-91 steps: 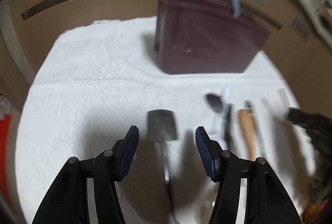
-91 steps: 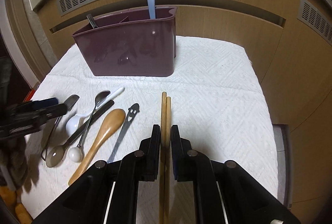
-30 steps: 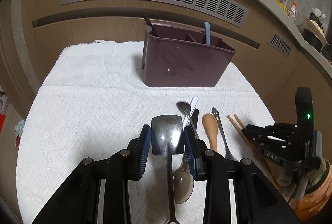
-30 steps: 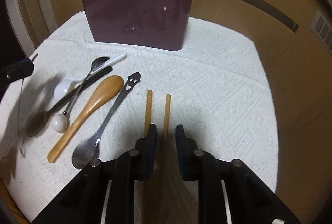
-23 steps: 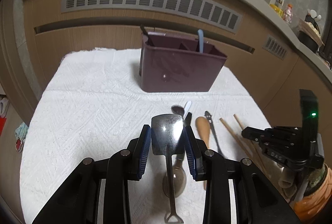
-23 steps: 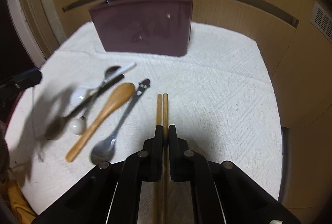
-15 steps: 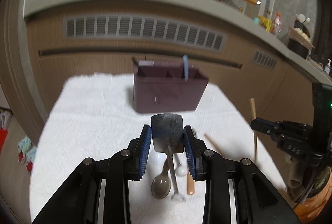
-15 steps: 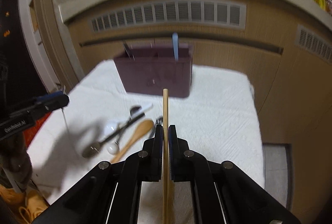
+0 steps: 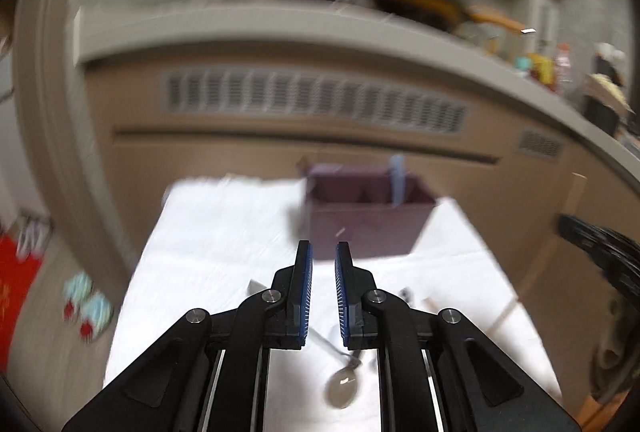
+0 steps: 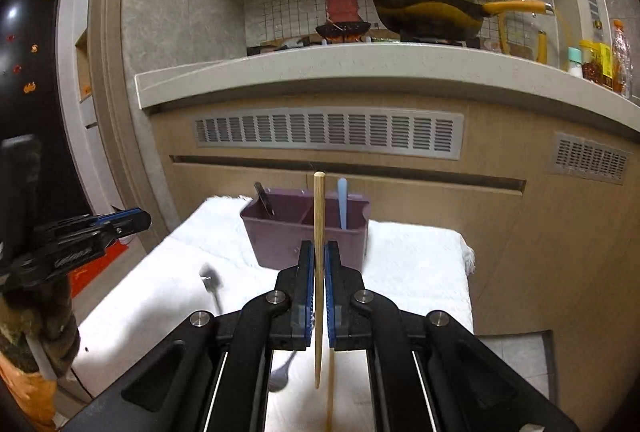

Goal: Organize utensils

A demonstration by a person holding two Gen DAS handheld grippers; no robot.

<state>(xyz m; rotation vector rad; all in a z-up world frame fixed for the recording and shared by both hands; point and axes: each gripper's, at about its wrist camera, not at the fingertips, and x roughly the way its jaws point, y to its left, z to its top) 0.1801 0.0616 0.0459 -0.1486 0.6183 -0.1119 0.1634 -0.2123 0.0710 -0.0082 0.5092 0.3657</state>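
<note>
My right gripper (image 10: 317,248) is shut on a pair of wooden chopsticks (image 10: 319,216), held upright in the air in front of the purple utensil caddy (image 10: 280,244); one stick has slid lower than the other. My left gripper (image 9: 321,252) hangs high above the white cloth (image 9: 224,232). Its jaws are closing to a narrow gap with nothing between them. A flat metal shovel spoon (image 10: 209,279) shows blurred over the cloth below it. A spoon (image 9: 341,388) lies on the cloth under the left fingers. The caddy (image 9: 360,228) holds a pale blue handle (image 10: 342,200) and a dark utensil (image 10: 264,200).
A wooden cabinet front with a grey vent (image 10: 328,132) rises right behind the cloth-covered table, under a stone counter (image 10: 360,68) with a pan and bottles. The table's right edge (image 10: 466,272) drops to the floor. A person's sleeve (image 10: 36,320) is at the left.
Both grippers rose and tilted up. The right one lifted the chopsticks off the cloth. The shovel spoon left the left jaws, which narrowed to a small gap.
</note>
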